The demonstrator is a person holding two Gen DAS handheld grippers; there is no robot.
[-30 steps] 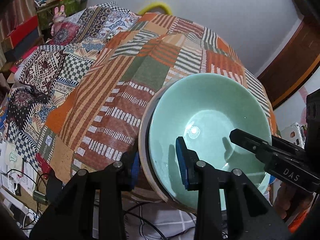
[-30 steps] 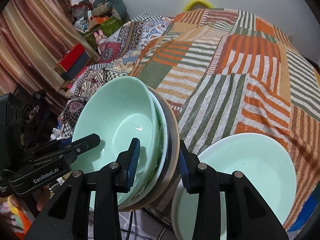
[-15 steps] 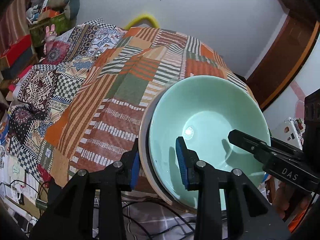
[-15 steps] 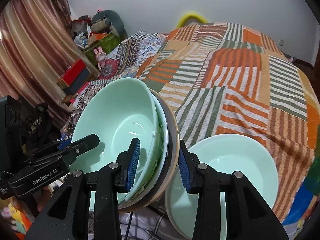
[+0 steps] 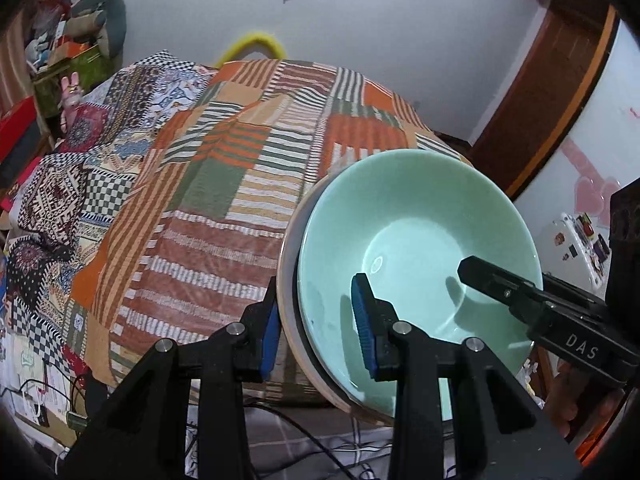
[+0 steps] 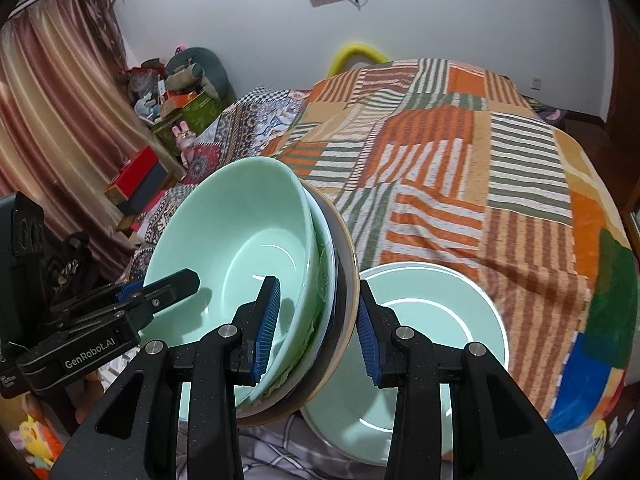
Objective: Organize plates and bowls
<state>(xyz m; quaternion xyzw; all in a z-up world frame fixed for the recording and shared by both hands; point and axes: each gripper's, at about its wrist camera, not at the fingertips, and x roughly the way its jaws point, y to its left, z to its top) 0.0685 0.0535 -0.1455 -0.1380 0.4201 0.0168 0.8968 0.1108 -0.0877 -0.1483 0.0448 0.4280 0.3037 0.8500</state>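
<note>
Glossy mint-green ceramic: we hold a stack of dishes (image 6: 256,272) tilted above the bed's edge, a deep round bowl (image 5: 416,240) nested on a tan-rimmed plate (image 6: 346,280). Our left gripper (image 5: 316,330) and right gripper (image 6: 316,320) each pinch the stack's opposite rims between ribbed blue pads. "DAS" and "GenRobot.AI" mark the black gripper bodies. Another green bowl (image 6: 432,320) rests on the striped patchwork quilt (image 6: 480,184), beside the stack.

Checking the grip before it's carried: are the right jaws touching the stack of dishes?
Touching. The right wrist view shows both blue pads of the right gripper pressed against the stack.
</note>
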